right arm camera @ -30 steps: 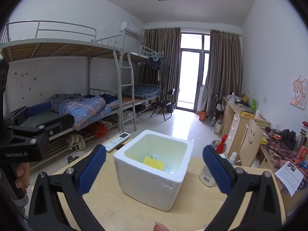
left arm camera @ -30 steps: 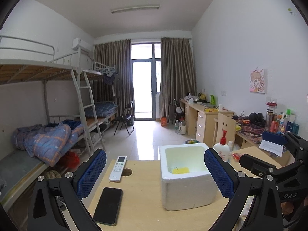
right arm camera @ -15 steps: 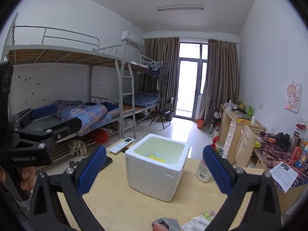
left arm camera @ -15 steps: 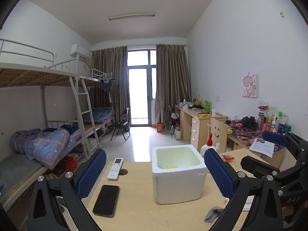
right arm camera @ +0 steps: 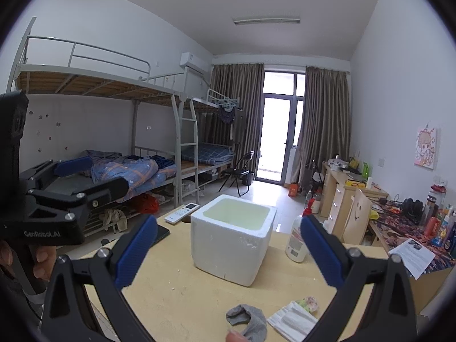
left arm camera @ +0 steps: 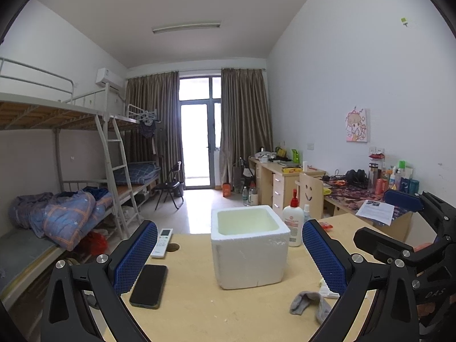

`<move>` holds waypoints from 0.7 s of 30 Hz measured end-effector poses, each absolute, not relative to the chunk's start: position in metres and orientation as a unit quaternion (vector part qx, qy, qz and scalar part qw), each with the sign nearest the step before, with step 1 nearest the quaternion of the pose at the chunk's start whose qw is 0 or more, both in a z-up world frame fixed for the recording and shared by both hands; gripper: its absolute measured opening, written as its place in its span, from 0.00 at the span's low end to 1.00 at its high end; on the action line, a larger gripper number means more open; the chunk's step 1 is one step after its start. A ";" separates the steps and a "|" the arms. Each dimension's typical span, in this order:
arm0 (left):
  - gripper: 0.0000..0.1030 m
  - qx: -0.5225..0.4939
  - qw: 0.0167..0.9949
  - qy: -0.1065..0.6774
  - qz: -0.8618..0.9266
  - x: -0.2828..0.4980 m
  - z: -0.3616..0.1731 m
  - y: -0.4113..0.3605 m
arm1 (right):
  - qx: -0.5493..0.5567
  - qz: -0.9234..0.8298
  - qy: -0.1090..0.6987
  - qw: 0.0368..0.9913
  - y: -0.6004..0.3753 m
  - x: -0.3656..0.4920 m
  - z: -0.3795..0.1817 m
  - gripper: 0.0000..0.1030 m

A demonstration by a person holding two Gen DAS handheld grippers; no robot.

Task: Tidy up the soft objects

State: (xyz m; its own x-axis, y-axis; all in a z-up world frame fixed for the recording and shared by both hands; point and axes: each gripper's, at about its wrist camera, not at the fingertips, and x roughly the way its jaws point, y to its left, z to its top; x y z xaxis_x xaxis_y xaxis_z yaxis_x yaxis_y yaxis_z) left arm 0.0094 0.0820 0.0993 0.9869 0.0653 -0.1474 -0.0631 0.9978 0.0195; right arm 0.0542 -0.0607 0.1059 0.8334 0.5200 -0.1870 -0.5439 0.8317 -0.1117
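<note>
A white foam box (left arm camera: 248,247) stands open-topped in the middle of the wooden table (left arm camera: 193,307); it also shows in the right wrist view (right arm camera: 232,240). A grey sock (left arm camera: 309,306) lies on the table in front of the box to the right, and shows in the right wrist view (right arm camera: 249,320). A white packet (right arm camera: 292,317) and a small floral soft item (right arm camera: 307,303) lie beside the sock. My left gripper (left arm camera: 226,256) is open and empty, held back from the box. My right gripper (right arm camera: 228,255) is open and empty, above the sock's side of the table.
A black phone (left arm camera: 149,286) and a white remote (left arm camera: 162,238) lie left of the box. A lotion bottle (left arm camera: 292,223) stands right of it. A cluttered desk (left arm camera: 370,196) is at right, bunk beds (left arm camera: 57,211) at left.
Both grippers have pulled back and lowered from the box. The box looks farther off, its inside is hidden, and the sock and packet have come into view.
</note>
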 end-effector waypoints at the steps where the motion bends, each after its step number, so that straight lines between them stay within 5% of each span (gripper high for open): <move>1: 0.99 0.006 0.997 0.074 0.033 0.009 0.096 0.082 | -0.079 0.278 0.074 0.954 -0.062 0.053 0.104 0.99; 21: 0.99 -0.006 0.996 0.073 0.049 0.004 0.044 0.080 | -0.085 0.255 0.060 0.961 -0.071 0.039 0.058 0.99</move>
State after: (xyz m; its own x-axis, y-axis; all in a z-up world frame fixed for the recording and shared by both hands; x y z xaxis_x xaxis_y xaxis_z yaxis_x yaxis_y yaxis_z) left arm 0.0044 0.0801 0.0439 0.9847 0.0960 -0.1452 -0.0978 0.9952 -0.0050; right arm 0.0393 -0.0708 0.0575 0.8626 0.4800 -0.1595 -0.5006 0.8553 -0.1335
